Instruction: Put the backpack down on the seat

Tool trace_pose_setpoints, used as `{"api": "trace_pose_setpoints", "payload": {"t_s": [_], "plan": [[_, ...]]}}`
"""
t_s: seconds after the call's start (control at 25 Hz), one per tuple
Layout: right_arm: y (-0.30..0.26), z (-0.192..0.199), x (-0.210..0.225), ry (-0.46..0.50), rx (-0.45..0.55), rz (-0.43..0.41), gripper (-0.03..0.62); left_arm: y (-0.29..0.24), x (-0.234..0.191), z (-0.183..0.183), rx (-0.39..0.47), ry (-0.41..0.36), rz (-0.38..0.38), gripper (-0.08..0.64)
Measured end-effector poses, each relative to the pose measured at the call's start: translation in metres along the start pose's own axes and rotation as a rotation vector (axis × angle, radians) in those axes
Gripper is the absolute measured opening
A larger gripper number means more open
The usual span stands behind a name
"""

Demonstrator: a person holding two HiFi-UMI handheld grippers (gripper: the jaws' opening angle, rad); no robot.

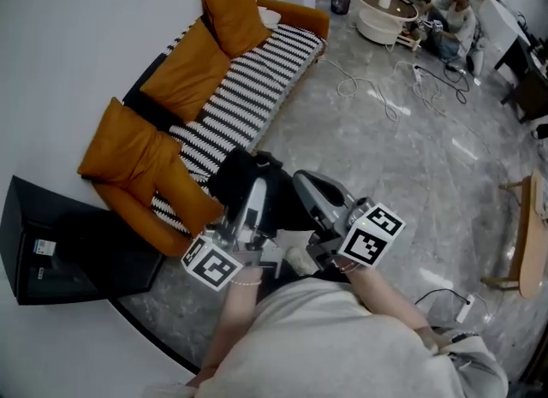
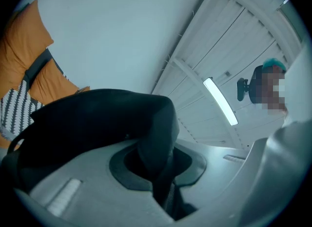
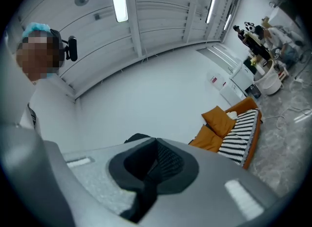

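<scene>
Backpack [image 1: 236,174] pinched by left gripper [image 1: 256,191] and right gripper [image 1: 306,185]; sofa [image 1: 267,78] near.

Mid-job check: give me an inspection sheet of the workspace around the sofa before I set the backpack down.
Surface: striped sofa seat; orange cushions along its back and at its near end.
Job's things: black backpack held at the sofa's near end; whether it touches the seat cannot be told.
Clutter: small white item at the seat's far end.
Grippers: left gripper shut on backpack fabric; right gripper shut on a black strap of it.
Cables: white cables looped on the floor beyond the sofa; power strip at lower right.
Surroundings: black cabinet, round table, seated person, wooden stool.
</scene>
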State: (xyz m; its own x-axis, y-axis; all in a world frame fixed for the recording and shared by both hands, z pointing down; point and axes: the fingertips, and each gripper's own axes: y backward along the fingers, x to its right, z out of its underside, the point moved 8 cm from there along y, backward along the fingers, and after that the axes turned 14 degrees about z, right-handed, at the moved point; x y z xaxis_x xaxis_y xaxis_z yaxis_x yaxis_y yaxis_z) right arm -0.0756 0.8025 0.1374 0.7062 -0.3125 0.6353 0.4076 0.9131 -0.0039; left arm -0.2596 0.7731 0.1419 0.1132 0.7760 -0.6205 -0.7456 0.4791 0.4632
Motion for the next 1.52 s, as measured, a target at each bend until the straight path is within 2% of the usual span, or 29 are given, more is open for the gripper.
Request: {"api": "trace_pose_setpoints", "payload": {"t_s": [0.12,0.44,0.72,0.92,1.2,1.52], "plan": [[-0.020,-0.002,0.001,0.027,0.001,0.008,0.003,-0.009,-0.018,-0.014,-0.019,-0.006,0.009,0.057],[-0.060,-0.008,0.021,0.027,-0.007,0.080,0.003,-0.030,-0.060,-0.036,-0.026,-0.003,0.007,0.057],[-0.113,-0.027,0.056,0.014,-0.028,0.069,0.003,-0.068,-0.109,-0.048,-0.020,-0.002,-0.009,0.057],[-0.156,-0.061,0.102,-0.006,-0.077,0.042,0.003,-0.119,-0.144,-0.044,-0.027,-0.024,-0.044,0.057],[-0.215,-0.125,0.162,-0.027,-0.073,-0.006,0.003,-0.186,-0.195,-0.050,0.017,-0.038,-0.077,0.057],[-0.243,-0.167,0.223,0.002,-0.106,-0.020,0.003,-0.257,-0.239,-0.035,0.031,-0.063,-0.084,0.057]]}}
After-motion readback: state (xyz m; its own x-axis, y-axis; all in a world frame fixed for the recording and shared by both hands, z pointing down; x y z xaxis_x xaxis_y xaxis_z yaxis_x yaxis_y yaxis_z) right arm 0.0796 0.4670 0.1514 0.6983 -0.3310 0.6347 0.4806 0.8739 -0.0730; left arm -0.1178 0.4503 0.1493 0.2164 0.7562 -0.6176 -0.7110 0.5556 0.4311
